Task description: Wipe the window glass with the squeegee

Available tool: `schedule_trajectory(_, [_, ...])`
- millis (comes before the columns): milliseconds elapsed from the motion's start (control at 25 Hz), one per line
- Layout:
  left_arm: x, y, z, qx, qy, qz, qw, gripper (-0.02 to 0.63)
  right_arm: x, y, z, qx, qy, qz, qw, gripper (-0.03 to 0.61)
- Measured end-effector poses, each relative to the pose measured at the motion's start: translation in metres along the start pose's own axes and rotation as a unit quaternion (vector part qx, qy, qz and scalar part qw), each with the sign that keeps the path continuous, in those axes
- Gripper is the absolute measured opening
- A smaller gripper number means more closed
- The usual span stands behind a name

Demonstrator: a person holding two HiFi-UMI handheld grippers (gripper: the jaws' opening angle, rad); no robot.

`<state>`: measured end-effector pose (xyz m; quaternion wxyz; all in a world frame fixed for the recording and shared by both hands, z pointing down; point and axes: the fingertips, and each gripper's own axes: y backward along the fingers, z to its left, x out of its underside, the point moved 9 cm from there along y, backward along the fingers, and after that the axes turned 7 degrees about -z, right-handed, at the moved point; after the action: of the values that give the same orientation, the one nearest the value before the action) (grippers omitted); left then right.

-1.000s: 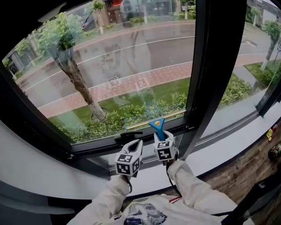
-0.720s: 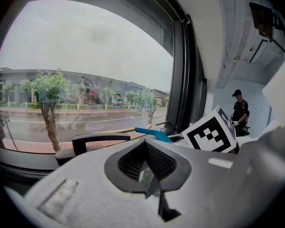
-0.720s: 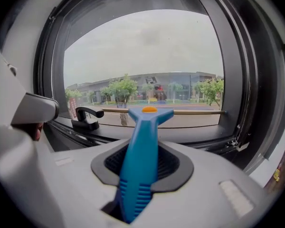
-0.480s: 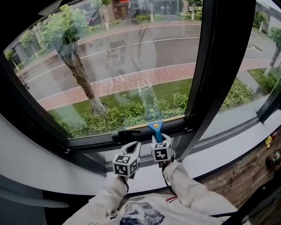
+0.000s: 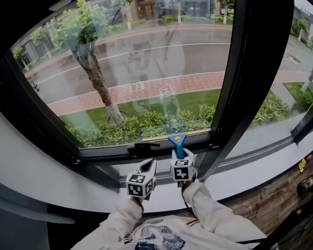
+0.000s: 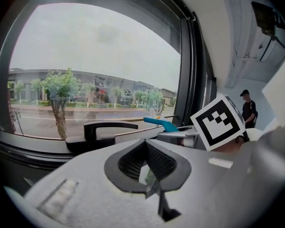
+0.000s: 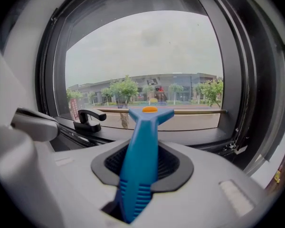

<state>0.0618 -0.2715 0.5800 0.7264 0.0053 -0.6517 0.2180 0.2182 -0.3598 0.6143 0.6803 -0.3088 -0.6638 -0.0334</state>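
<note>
The squeegee (image 5: 177, 144) stands upright at the foot of the window glass (image 5: 146, 61). Its blue handle rises from the right tongs (image 5: 180, 159), and its long thin blade runs level along the bottom edge of the pane, just above the frame. Whether the blade presses on the glass cannot be told. In the right gripper view the tongs are closed on the ribbed lower part of the handle, with the dark pads on both sides of it and an orange spot at the head of the squeegee.

The left tongs (image 5: 149, 165) hang just beside the right ones, a little lower and apart from the squeegee. In the left gripper view their pads are drawn together with nothing between them. Both tools are held by arms in white sleeves (image 5: 214, 212).

A black window handle (image 5: 144, 148) sits on the lower frame just left of the squeegee. A broad dark mullion (image 5: 245, 77) divides this pane from the next on the right. Under the frame runs a white sill (image 5: 250, 163), and below it on the right lies a dark wooden floor (image 5: 281, 202) with a few small items near the wall.

Through the glass are a tree (image 5: 88, 46), low shrubs, a brick pavement and a grey road. The left gripper view shows a person (image 6: 247, 107) standing far off in the room.
</note>
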Motion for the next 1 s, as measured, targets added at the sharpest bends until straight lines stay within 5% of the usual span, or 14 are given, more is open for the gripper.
schedule_trajectory(520, [-0.045, 0.09, 0.076, -0.12, -0.043, -0.083, 0.9884, 0.0, -0.067, 0.035, 0.043, 0.022, 0.007, -0.091, 0.996, 0.121])
schedule_trajectory(1000, [-0.114, 0.231, 0.191, -0.121, -0.106, -0.133, 0.978, -0.002, -0.131, 0.08, 0.188, 0.052, 0.017, -0.146, 0.988, 0.121])
